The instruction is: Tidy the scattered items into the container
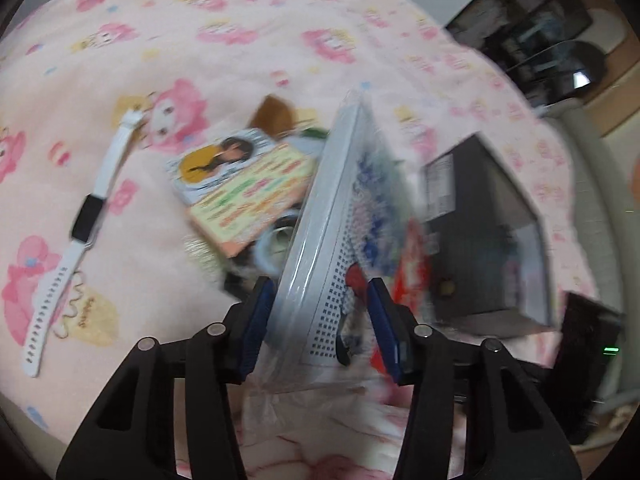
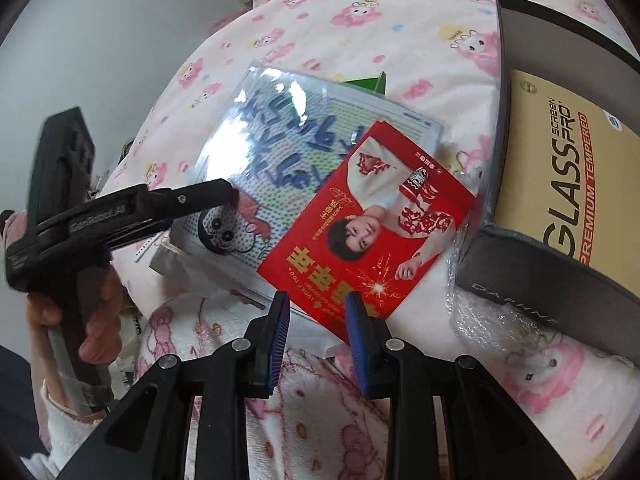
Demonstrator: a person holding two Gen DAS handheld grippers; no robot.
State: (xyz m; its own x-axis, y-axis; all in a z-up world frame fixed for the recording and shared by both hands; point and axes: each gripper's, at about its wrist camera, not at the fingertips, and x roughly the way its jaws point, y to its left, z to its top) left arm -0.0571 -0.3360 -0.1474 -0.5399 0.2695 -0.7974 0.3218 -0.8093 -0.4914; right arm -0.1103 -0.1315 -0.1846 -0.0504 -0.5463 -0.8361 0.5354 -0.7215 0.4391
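Two claws in play, and my left claw [image 1: 320, 320] has the plastic-wrapped card pack [image 1: 332, 240] between its blue pads, lifted on edge above the pink cartoon-print blanket [image 1: 200, 20]; whether both pads press on it I cannot tell, the picture being smeared. In the right wrist view that same pack [image 2: 280, 136] shows its flat face, blue scrawl on a dotted ground, with one red card [image 2: 372, 224] lying on top of it. My right claw [image 2: 316, 324] stands narrow, its pads on either side of the near corner of the red card, though I cannot tell if they pinch it. One dark grey box [image 2: 520, 256] (the container, with "DAPHNE" on its wall) sits to the right, just beside the red card, and one tan screen-protector packet [image 2: 568, 184] lies inside it. Scattered on the bed I count one white watch [image 1: 80, 216] laid out flat at the left, one colourful booklet [image 1: 244, 184], one roll of tape [image 1: 276, 244] peeking out beneath it, and one brown item [image 1: 272, 114] behind, too blurred to name. My hand [image 2: 76, 308] grips the left claw's handle.
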